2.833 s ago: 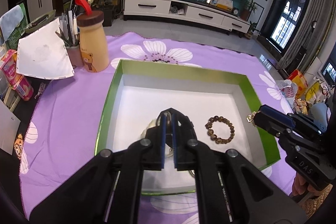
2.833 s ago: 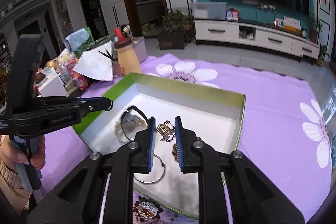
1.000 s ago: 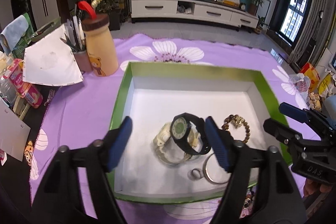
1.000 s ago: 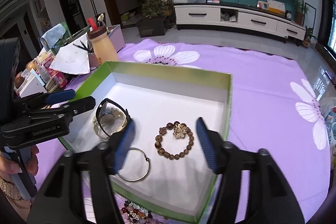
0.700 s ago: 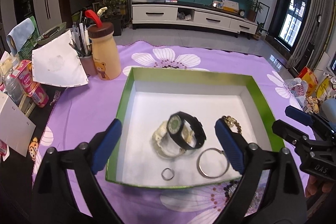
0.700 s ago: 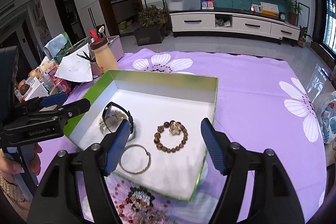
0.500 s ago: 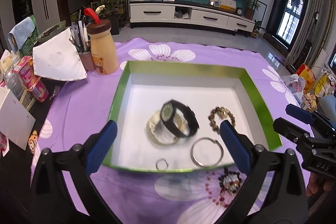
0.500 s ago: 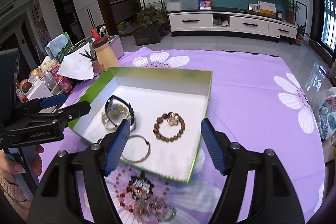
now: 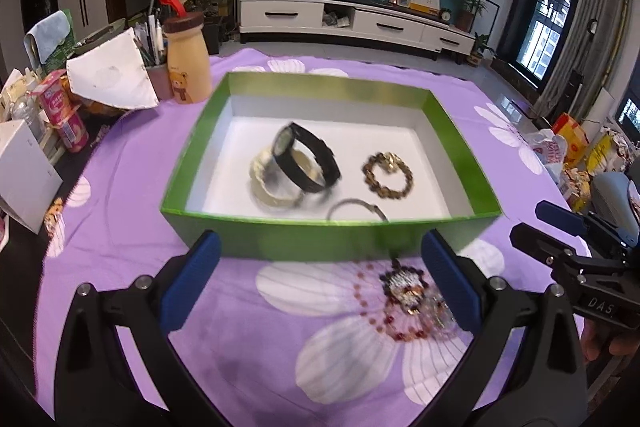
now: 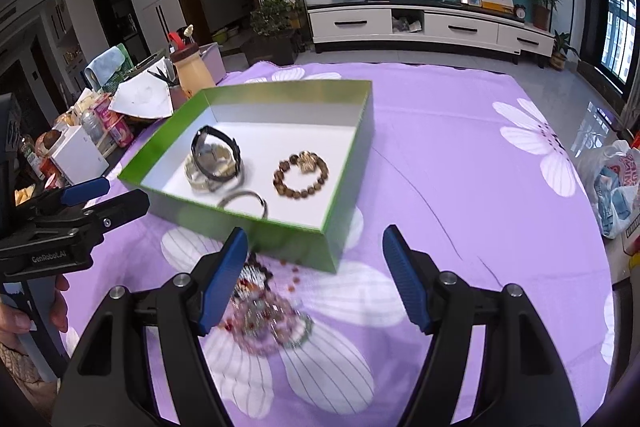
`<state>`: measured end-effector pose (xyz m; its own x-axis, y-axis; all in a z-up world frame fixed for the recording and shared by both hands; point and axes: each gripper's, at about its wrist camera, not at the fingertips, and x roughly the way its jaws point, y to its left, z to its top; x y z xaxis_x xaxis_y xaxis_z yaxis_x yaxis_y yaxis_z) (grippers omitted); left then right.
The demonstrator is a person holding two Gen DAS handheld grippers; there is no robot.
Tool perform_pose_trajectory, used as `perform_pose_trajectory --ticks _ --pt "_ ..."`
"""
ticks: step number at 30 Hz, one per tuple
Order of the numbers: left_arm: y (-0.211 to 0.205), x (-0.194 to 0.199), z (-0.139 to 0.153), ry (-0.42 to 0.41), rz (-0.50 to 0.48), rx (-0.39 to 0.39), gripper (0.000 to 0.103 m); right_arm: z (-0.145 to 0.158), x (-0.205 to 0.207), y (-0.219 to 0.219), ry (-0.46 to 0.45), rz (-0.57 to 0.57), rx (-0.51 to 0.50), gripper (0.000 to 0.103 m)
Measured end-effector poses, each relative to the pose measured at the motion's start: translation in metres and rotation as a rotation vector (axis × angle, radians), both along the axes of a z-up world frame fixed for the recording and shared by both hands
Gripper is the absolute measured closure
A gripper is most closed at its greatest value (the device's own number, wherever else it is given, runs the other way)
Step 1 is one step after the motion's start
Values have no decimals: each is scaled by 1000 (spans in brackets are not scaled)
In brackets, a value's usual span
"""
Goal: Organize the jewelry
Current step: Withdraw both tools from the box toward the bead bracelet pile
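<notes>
Watches (image 9: 296, 171), bracelet (image 9: 387, 174), ring (image 10: 243, 203) sit in box (image 9: 320, 239); necklace (image 9: 406, 301) at 6 o'clock outside remains. Left gripper (image 9: 320, 285), right gripper (image 10: 316, 277) wide, empty.

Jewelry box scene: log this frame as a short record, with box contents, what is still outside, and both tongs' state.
box: green, white inside, on purple cloth
in box: black watch leaning on pale watch; bead bracelet; silver bangle
outside: red bead necklace on cloth in front of box
left tongs: open, empty
right tongs: open, empty
</notes>
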<state>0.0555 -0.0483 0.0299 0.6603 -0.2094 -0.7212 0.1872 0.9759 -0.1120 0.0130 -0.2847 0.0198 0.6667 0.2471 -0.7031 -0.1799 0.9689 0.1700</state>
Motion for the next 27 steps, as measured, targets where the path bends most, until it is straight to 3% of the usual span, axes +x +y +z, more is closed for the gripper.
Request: perform_pose_trajectory --ticks 9,15,24,27 --pt "-22 -20 -20 68 -103 -25 2 -9 -25 -19 8 -8 -4 33" --pt "-30 -27 -37 127 -121 -25 2 -14 -40 -28 13 -1 9 33" --pt "-29 -40 -52 137 -160 -61 2 -28 -60 -35 17 38 17 33" --pt "-34 -43 -57 141 -183 -58 14 -35 -64 -34 24 57 19 33"
